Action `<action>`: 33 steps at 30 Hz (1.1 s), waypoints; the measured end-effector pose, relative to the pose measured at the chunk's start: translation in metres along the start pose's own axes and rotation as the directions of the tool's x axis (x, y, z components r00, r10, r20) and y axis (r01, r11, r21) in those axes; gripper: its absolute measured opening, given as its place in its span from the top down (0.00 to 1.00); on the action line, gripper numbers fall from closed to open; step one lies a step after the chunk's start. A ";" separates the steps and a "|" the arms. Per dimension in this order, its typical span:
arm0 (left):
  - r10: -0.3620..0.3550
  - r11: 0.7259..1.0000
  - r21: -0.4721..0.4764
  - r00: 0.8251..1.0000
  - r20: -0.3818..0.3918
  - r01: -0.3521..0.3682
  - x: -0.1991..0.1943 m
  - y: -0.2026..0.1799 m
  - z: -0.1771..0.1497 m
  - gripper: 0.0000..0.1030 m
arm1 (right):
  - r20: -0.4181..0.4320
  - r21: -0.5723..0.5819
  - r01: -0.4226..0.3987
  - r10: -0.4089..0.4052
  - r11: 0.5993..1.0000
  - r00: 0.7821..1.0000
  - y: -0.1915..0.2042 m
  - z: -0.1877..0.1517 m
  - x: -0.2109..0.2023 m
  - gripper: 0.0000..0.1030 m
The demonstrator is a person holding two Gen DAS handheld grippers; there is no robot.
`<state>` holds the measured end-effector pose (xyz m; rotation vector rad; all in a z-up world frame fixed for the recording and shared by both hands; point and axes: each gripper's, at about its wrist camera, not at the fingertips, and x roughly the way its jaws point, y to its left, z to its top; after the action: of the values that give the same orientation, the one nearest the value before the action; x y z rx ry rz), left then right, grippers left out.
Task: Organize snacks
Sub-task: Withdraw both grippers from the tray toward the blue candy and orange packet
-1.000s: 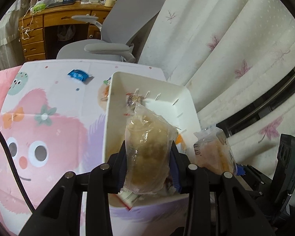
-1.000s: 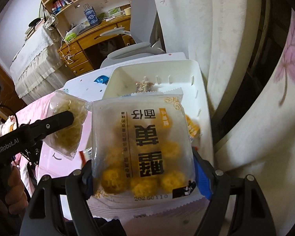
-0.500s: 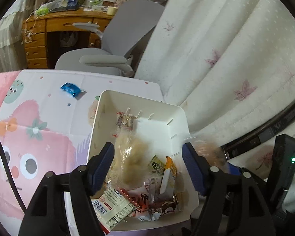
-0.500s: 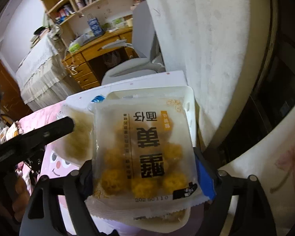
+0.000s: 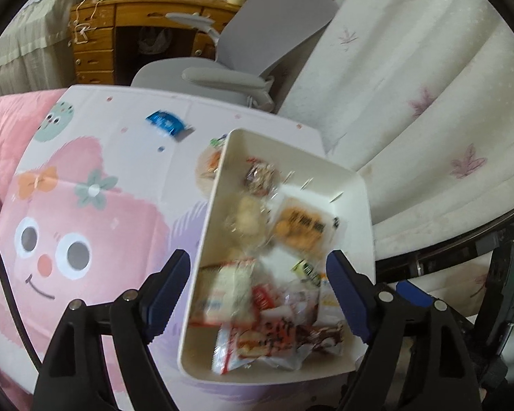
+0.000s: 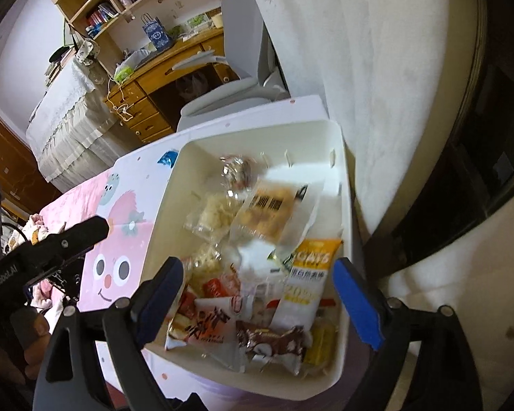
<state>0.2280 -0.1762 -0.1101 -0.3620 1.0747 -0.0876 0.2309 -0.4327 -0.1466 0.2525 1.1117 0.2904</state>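
A white bin (image 5: 356, 185) (image 6: 339, 157) sits on the cartoon tablecloth and holds several snack packs. A clear bag of pale puffs (image 5: 248, 217) (image 6: 214, 214) and a clear pack of yellow balls (image 5: 300, 227) (image 6: 269, 215) lie blurred in its middle. A yellow oats pack (image 6: 308, 274) and a brown wrapped bar (image 6: 274, 340) lie nearer. My left gripper (image 5: 258, 286) is open and empty above the bin's near end. My right gripper (image 6: 258, 296) is open and empty above the bin. A blue wrapped snack (image 5: 166, 121) (image 6: 167, 158) lies on the cloth beyond the bin.
A grey office chair (image 5: 243, 54) and a wooden desk (image 5: 126, 24) stand past the table's far edge. White curtains (image 5: 411, 96) hang close on the right. The left gripper's arm (image 6: 51, 243) shows left of the bin.
Both grippers opened and let go of their packs. The puff bag and the yellow-ball pack dropped into the bin. Both grippers rose and pulled back.
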 end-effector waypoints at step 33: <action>0.037 0.999 -0.007 0.992 -0.121 -0.038 -0.091 0.251 -0.029 0.21 | -0.065 0.367 0.073 -0.053 0.928 0.996 0.144 -0.088 0.031 0.13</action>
<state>0.1328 0.0745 -0.1290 -0.3484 1.2015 -0.0714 0.1496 -0.2828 -0.1603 0.5446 1.2219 0.0268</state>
